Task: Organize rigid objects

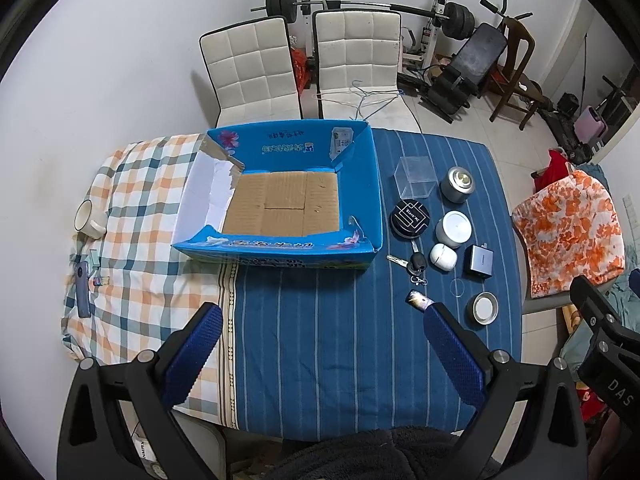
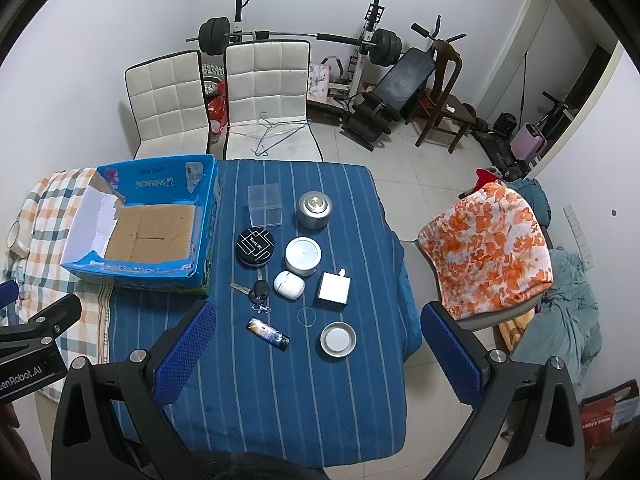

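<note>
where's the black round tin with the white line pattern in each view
Left wrist view: the black round tin sits right of centre on the blue striped cloth, just right of the blue box's right wall.
Right wrist view: the same tin lies left of centre, again just right of the box.
Shared landmark: the clear plastic cube stands directly behind the tin in both views.

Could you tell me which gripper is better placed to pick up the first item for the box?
Probably the right gripper: it is open and hovers over the cluster, with the lighter and the lid just ahead. The left gripper, also open, faces bare cloth near the box.
</note>
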`<state>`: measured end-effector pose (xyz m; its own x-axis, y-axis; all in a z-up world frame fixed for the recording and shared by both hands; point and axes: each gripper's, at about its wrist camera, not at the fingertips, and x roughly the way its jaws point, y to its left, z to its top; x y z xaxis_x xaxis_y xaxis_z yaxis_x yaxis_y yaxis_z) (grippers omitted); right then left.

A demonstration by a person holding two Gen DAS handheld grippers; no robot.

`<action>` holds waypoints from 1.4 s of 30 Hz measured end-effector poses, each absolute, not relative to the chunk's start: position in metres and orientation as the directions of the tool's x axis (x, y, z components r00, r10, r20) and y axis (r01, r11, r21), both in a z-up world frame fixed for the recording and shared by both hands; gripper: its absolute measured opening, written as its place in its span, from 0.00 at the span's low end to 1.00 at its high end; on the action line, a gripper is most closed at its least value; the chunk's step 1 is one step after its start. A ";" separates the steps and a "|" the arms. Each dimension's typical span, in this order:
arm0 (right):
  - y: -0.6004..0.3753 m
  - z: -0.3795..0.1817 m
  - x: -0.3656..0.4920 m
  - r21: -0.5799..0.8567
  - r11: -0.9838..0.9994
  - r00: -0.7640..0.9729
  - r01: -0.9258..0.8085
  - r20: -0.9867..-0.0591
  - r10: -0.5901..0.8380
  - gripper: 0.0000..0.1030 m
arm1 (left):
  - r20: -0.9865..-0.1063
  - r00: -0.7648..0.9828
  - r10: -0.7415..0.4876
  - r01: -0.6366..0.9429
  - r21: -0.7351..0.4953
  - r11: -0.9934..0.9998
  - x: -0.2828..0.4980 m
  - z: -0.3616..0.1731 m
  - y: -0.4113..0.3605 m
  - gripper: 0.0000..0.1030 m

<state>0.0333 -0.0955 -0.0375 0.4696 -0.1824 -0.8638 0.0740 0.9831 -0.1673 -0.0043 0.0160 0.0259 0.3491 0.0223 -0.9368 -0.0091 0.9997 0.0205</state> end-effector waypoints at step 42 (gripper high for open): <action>-0.115 -0.061 0.040 -0.110 0.990 0.436 0.084 -0.890 -0.136 1.00 | -0.938 0.347 0.016 0.032 0.028 0.999 -0.001 0.017 -0.011 1.00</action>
